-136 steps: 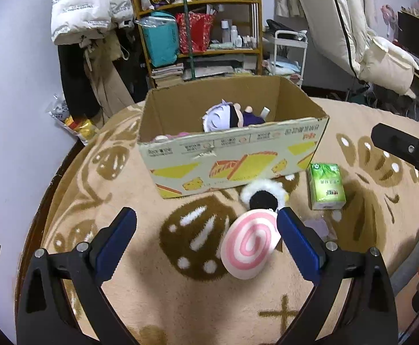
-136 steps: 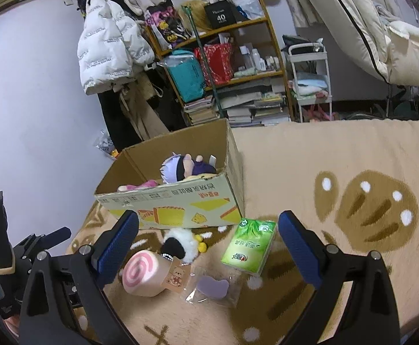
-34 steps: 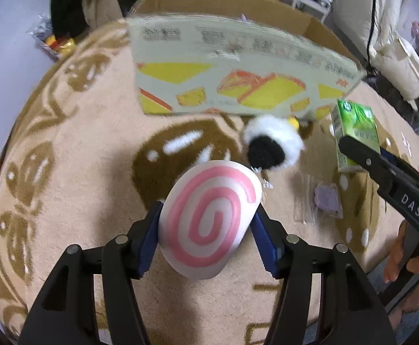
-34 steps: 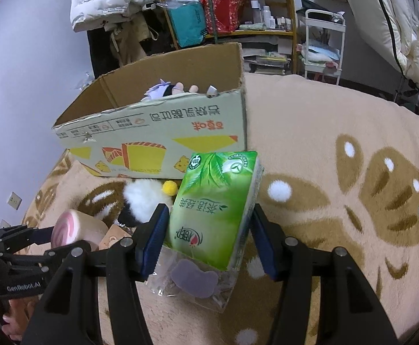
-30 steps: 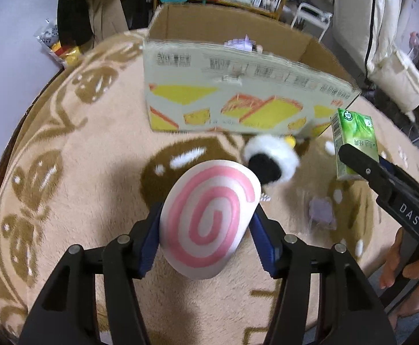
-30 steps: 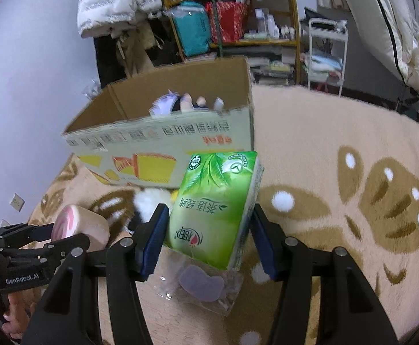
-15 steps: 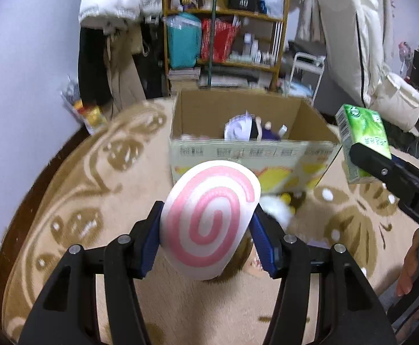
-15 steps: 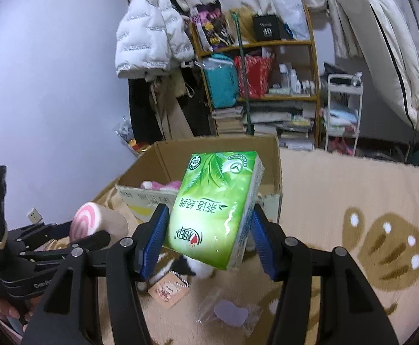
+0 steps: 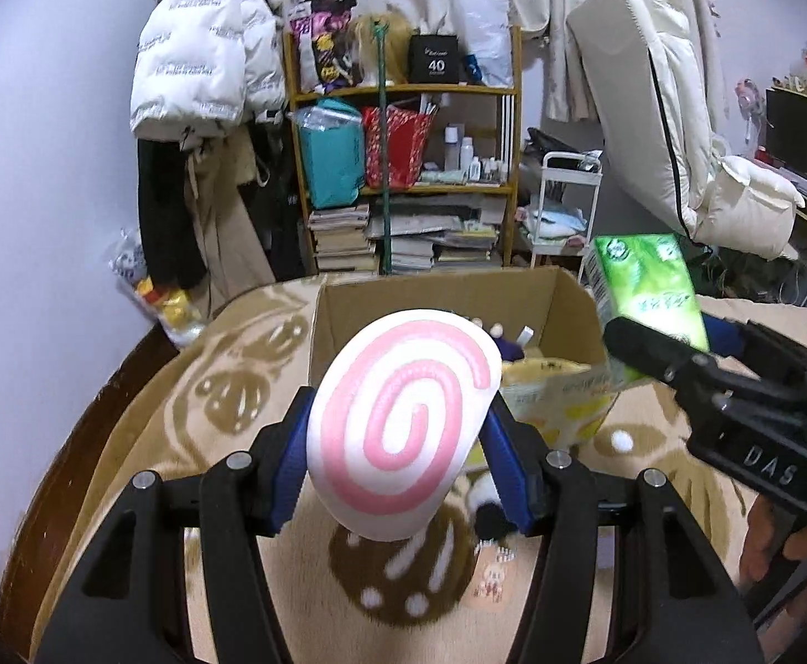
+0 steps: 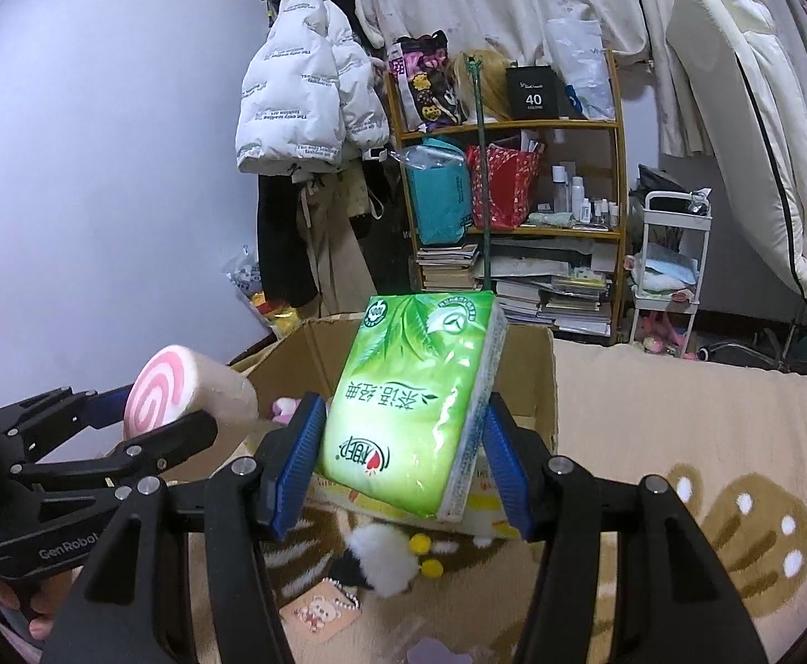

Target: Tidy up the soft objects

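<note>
Between the blue pads of the left gripper (image 9: 400, 451) sits the pink-and-white swirl cushion (image 9: 403, 431), squeezed on both flanks with its spiral face turned toward the camera; the jaws are clamped on it and nothing else touches it. Beyond the left fingertips, and lower, lies the open cardboard box (image 9: 436, 299), its mouth now visible from above, where a second ago only its printed front wall faced the fingers, so the cushion has been lifted clear of the patterned rug (image 9: 226, 387) to about rim height. Between the pads of the right gripper (image 10: 403, 465) stands the green tissue pack (image 10: 414, 404), pinched across its narrow sides and tilted a little; it too has come up off the rug, and the box opening lies just past and below it. Under the right fingers, left behind on the rug, are a black-and-white fluffy toy (image 10: 378, 550) with yellow pompoms, a small bear card (image 10: 320, 608) and a clear pouch with a purple shape, partly cut off at the bottom edge. Inside the box, plush toys already rest. Both soft items look ready to be carried forward over the rim and released; the leftover pieces nearer than the fingers would then remain to be collected.
</note>
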`<state>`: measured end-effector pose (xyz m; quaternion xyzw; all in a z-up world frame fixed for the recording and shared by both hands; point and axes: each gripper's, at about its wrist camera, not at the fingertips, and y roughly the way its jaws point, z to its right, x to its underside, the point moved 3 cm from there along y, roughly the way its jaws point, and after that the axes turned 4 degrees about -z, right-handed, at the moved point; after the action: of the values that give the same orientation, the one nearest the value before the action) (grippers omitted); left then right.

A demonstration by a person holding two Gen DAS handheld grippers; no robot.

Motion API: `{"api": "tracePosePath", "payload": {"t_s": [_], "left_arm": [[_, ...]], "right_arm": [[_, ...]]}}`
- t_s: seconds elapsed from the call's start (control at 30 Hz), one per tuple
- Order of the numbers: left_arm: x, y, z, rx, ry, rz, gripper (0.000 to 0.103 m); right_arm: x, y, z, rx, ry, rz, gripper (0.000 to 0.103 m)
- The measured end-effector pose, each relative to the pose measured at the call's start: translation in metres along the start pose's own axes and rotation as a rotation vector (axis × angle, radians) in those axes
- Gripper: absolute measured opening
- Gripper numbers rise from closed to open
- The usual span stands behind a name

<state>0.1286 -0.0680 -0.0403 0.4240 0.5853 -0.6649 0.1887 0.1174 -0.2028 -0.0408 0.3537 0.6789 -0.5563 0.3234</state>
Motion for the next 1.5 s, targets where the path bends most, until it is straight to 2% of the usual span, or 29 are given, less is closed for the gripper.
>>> {"api": "tracePosePath", "payload": {"t_s": [0.2,0.37,0.5,0.73,0.8,0.87,1.0,1.07,1.2,1.37,1.5], "left_arm": [[-0.028,0.012,0.003,0.004,0.021,0.062,0.057],[-0.04,0.03,-0.005,0.003,0.017,0.063,0.057],[-0.029,0.055,-0.015,-0.001,-0.016,-0.012,0.056],[0.003,0.062,-0.021,0.023,-0.054,-0.153,0.06],[0.012,0.063,-0.019,0.022,-0.058,-0.202,0.067],[0.019,0.06,-0.018,0.016,-0.064,-0.229,0.083],[0.03,0.051,-0.016,0.028,-0.073,-0.261,0.091],[0.034,0.046,-0.017,0.026,-0.075,-0.28,0.095],[0.048,0.042,-0.017,0.043,-0.098,-0.377,0.095],[0.071,0.04,-0.018,0.041,-0.11,-0.49,0.095],[0.085,0.037,-0.018,0.043,-0.127,-0.545,0.095]], "right_arm": [[-0.011,0.019,0.007,-0.011,-0.003,0.003,0.06],[-0.012,0.037,0.015,-0.012,0.009,-0.009,0.061],[-0.008,0.054,0.019,-0.007,0.019,-0.047,0.061],[-0.005,0.068,0.026,-0.012,0.043,-0.082,0.061],[-0.004,0.07,0.028,-0.011,0.05,-0.098,0.062],[-0.002,0.071,0.029,-0.006,0.06,-0.107,0.062],[0.0,0.071,0.033,-0.025,0.092,-0.121,0.063],[0.0,0.069,0.034,-0.024,0.1,-0.122,0.07],[-0.002,0.061,0.036,-0.025,0.118,-0.111,0.075],[-0.001,0.046,0.034,-0.027,0.132,-0.114,0.091],[0.005,0.034,0.034,-0.024,0.144,-0.126,0.093]]}}
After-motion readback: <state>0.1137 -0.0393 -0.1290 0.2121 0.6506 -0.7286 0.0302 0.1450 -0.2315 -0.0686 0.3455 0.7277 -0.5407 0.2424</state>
